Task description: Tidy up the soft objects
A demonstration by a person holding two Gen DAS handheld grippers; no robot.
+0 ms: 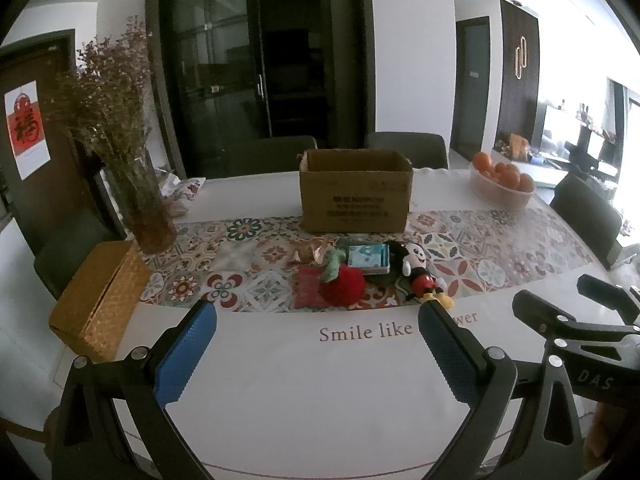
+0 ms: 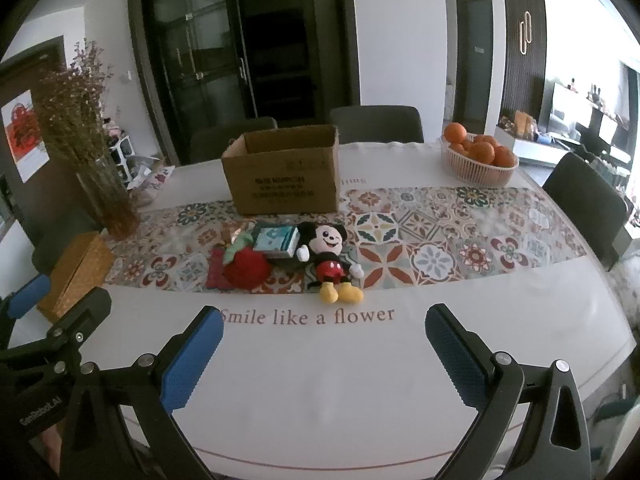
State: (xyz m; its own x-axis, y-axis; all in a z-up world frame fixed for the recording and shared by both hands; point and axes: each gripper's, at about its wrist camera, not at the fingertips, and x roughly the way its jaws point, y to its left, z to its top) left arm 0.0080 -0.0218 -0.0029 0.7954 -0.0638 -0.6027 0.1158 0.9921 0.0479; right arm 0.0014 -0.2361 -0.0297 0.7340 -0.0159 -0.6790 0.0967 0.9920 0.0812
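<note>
Fingers point(image 1: 188, 354) of both grippers gape empty above tablecloth point(image 2: 320, 380) lettering "Smile like a flower".

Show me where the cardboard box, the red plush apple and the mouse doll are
cardboard box point(image 2: 282, 190), right wrist view, on its printed front wall.
red plush apple point(image 2: 248, 269), right wrist view, on its red body.
mouse doll point(image 2: 329, 240), right wrist view, on its face.

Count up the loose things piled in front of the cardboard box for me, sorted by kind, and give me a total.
Plush toys: 2, a mouse doll in red shorts and a red plush apple with a green leaf
Tissue packs: 1, a teal and white soft pack
Flat red fabric pieces: 1, under the apple
Crinkled gold wrappers: 1
Total: 5
</note>
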